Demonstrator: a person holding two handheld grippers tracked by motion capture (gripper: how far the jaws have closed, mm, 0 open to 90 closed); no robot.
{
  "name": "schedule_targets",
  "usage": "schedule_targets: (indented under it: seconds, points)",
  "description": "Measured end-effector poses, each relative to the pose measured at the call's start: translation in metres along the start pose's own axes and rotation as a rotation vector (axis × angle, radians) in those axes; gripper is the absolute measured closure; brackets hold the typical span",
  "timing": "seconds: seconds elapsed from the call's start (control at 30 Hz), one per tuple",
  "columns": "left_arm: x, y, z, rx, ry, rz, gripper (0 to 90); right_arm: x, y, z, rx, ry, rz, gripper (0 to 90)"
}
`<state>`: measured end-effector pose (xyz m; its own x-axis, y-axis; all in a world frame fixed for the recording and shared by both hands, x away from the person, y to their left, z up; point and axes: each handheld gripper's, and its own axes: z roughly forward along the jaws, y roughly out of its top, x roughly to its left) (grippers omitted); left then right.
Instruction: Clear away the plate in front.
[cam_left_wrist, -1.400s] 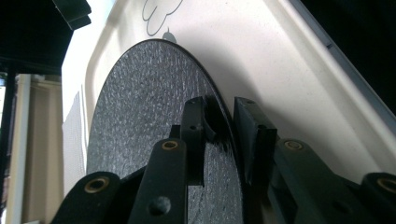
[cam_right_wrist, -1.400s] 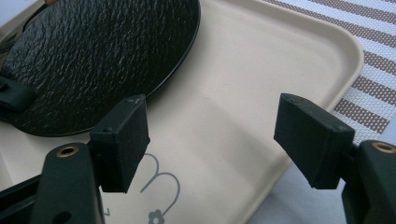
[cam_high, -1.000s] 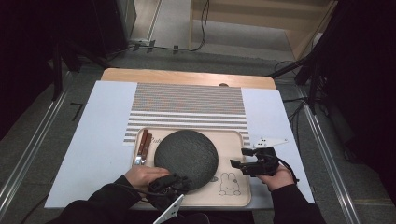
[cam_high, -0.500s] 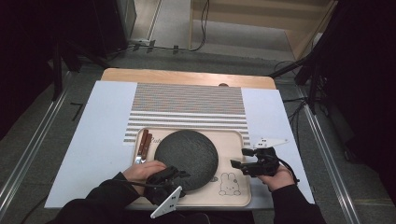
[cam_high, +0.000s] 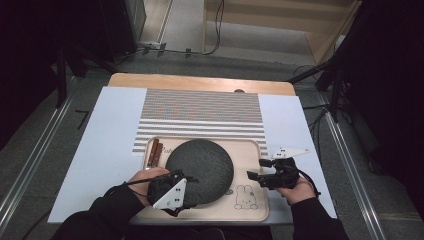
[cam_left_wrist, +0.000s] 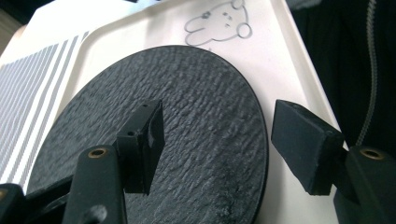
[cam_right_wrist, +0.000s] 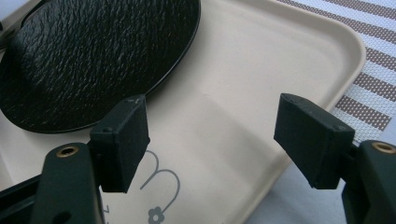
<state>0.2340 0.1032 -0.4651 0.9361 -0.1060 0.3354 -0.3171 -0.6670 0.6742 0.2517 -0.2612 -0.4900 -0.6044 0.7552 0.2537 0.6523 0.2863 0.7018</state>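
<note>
We have just opened the left gripper (cam_high: 186, 181) off the black plate (cam_high: 200, 170); right gripper (cam_high: 256, 170) fingers apart beside it. Next we withdraw.

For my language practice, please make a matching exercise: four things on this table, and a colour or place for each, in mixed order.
Things:
1. plate
2. tray
3. rabbit drawing
4. mat

Descriptions:
A. striped, under the tray's far side
B. black, round, on the tray
C. beige, holds the plate
D. printed on the tray, beside the plate

Pairs: 1-B, 2-C, 3-D, 4-A
</note>
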Motion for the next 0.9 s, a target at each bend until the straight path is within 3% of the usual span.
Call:
schedule_targets:
  seconds: [0.3, 0.5, 0.7, 0.9]
  points:
    - [0.019, -0.003, -0.005, -0.033, 0.008, -0.226, 35.2, 0.000, 0.000, 0.000, 0.000, 0.001, 0.001, 24.5]
    - [0.029, -0.009, -0.005, -0.038, -0.010, -0.348, 33.3, 0.000, 0.000, 0.000, 0.001, 0.001, 0.001, 24.5]
    - [0.040, -0.013, -0.010, -0.072, 0.011, -0.489, 33.2, 0.000, 0.000, 0.000, 0.002, 0.002, 0.002, 24.5]
    - [0.046, -0.015, -0.012, -0.066, 0.054, -0.607, 31.0, 0.001, 0.000, 0.000, 0.005, 0.003, -0.001, 24.5]
